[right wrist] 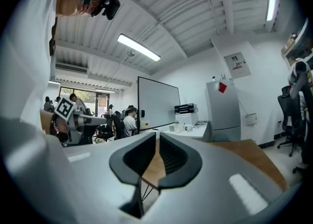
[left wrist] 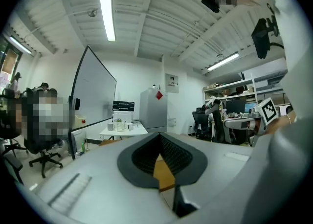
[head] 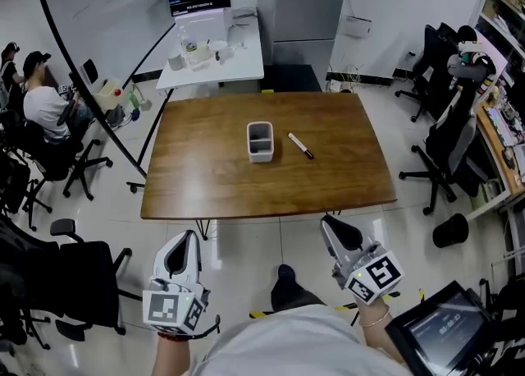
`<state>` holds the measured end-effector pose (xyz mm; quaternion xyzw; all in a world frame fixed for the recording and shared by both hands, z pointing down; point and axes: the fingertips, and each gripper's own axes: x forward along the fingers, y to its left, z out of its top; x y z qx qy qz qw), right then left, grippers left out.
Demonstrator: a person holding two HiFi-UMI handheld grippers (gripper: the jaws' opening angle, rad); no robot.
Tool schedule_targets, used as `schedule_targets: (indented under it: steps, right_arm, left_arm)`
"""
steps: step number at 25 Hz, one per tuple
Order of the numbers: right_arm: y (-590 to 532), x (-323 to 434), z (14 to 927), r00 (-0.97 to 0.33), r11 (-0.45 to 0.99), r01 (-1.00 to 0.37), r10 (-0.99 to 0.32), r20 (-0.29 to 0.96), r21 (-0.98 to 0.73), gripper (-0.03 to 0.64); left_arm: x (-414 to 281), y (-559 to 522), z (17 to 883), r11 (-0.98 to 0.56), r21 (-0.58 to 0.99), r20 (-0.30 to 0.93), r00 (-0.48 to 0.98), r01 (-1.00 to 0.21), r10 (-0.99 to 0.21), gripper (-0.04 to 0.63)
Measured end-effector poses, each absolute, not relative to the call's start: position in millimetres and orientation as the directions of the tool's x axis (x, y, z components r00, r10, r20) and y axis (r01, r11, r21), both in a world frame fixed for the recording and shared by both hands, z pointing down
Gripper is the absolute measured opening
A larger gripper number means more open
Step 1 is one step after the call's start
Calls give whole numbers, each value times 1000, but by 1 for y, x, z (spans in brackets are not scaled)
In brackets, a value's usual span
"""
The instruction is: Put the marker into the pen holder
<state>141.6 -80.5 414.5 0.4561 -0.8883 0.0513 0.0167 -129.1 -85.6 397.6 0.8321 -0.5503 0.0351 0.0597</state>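
A white pen holder [head: 260, 141] stands upright near the middle of the brown wooden table [head: 205, 185]. The marker [head: 300, 145], white with a dark tip, lies flat on the wood just right of the holder, apart from it. Both grippers hang short of the table's near edge, over the floor. My left gripper [head: 192, 236] is shut with nothing in it, and in its own view the left gripper [left wrist: 159, 137] shows only a sliver of tabletop past its pads. My right gripper [head: 326, 221] is also shut and empty, with the right gripper [right wrist: 157, 138] pointing along the table [right wrist: 244, 152].
A white side table [head: 215, 62] with a box and cups stands behind the wooden table. A whiteboard [head: 98, 5] leans at the left. Office chairs [head: 49, 161] and seated people are left, more chairs [head: 447, 153] right. A tablet [head: 443, 329] sits lower right.
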Motion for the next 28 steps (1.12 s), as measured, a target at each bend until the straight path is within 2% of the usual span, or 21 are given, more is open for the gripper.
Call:
schedule_targets:
  steps: [5,9,11,13,15,17,19,22,25,28]
  right_arm:
    - [-150,203,433,-581,574,-813,-807,100,-95,15]
    - [-195,218,455,-596,585,-803,-789,150,-110,17]
    - [-214,220,476,-606,593,-795,-768,206,-125,24]
    - [-235,224,513,-597,588,-798,-741,308,-132,59]
    - [-262,231,555,-560,569,-814,-713,422,-117,112]
    - [-289,237,585,-512,543,-834,-698,501,-97,127]
    - [-314,242,604,-476,521,-850,-687,549,-84,127]
    - [-349,246,625,-441,517,-854,-668,599,-51,126]
    - [-383,233,652,-413,538,-843,-638,650,-8,126]
    - [-396,227,685,-358,522,-853,-596,719,9,126]
  left_arm:
    - [-82,-155,380,-351,14,99,351,-936,-931,3]
    - [-46,-188,392,-370,32,101,371,-929,-923,3]
    - [-41,-199,399,-376,29,114,376,-926,-919,3]
    - [-42,-212,405,-375,29,133,375,-927,-917,3]
    - [-51,-229,416,-354,43,161,356,-934,-921,3]
    - [-62,-245,419,-320,101,167,333,-942,-928,3]
    - [-69,-257,400,-308,167,122,330,-937,-936,3]
    - [-73,-275,377,-343,121,59,352,-932,-934,3]
    - [-84,-296,395,-360,92,67,366,-928,-928,3]
    - [-84,-302,418,-357,133,100,371,-924,-923,3]
